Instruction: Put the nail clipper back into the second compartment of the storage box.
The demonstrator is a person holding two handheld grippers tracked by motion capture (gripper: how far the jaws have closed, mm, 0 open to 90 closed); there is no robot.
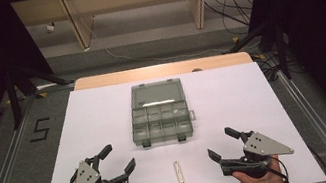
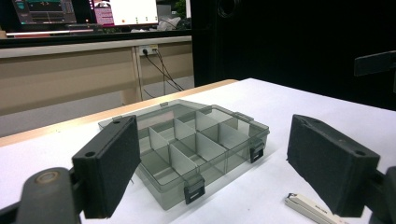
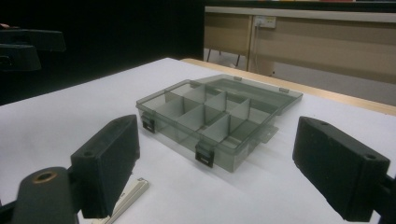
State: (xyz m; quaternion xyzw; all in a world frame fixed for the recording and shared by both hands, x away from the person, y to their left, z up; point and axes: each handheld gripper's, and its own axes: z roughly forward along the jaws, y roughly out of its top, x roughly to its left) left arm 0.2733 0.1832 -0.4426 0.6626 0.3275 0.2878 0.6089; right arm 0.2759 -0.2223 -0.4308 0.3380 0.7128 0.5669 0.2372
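so nearest to me are my two hands at the front edge of the white table (image 1: 94, 114), each holding a gripper. my left gripper (image 1: 118, 163) has its jaws spread wide with nothing between them, and my right gripper (image 1: 221, 144) is the same, jaws as far apart as they go and holding nothing. i've got them angled inward toward the middle, i'd say because that's where the work is and it keeps both things in sight of the gripper cameras. just ahead of them, lying flat between the two grippers, is the small white clip-like piece (image 1: 179, 172), a narrow pale strip running lengthwise away from me. it's touching neither gripper, and i can't tell exactly what it is, maybe nail clippers. sitting there in the open it's easy to come down on from either side. farther out, in the middle of the table, is the clear grey organizer box (image 1: 161, 122), with its lid (image 1: 156, 94) flipped open and lying flat behind it, so all the little compartments are exposed from above. they look empty from here. the black latches (image 1: 146, 144) face me, undone. my guess is the strip goes into one of those compartments, which is why the box is already open.
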